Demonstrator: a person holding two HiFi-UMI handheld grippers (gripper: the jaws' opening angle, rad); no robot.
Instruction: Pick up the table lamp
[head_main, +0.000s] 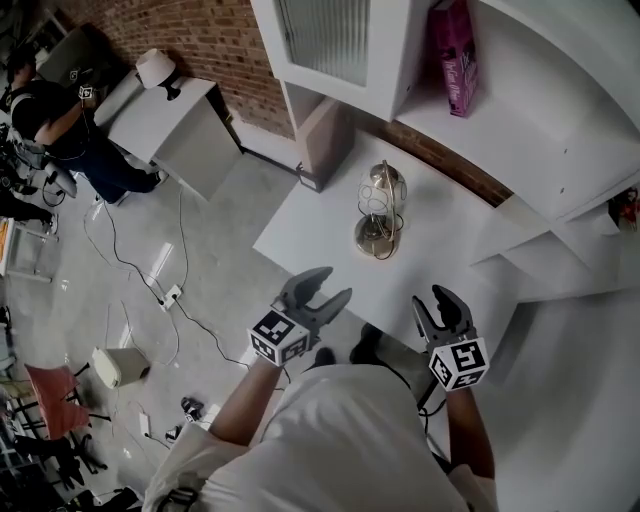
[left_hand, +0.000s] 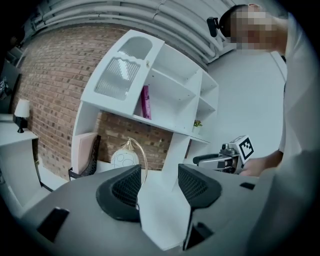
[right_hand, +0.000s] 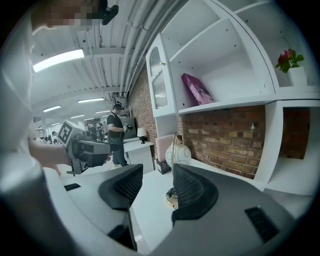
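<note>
Nearest the person, the left hand-held gripper (head_main: 335, 283) and the right hand-held gripper (head_main: 432, 300) were level with the near edge of the white counter (head_main: 320, 235), one to each side of the person's body. Both had their jaws partly apart. In the left gripper view only bare counter showed between the pads of the left hand-held gripper (left_hand: 159, 182). In the right gripper view the gap of the right hand-held gripper (right_hand: 152, 187) likewise held nothing. Neither tool had hold of anything.

Farther in, the table lamp (head_main: 381, 208) stood upright on the counter, well apart from both grippers and roughly ahead of the space between them. Its pale globe, arched wire and round base were untouched. Behind it rose the white shelf unit (head_main: 520, 90) and the brick wall (head_main: 215, 40).

By these views, the pick-up had not begun. The reach to the lamp, the closing of the jaws on it, probably at the wire frame or the base, and the lift all remained.
</note>
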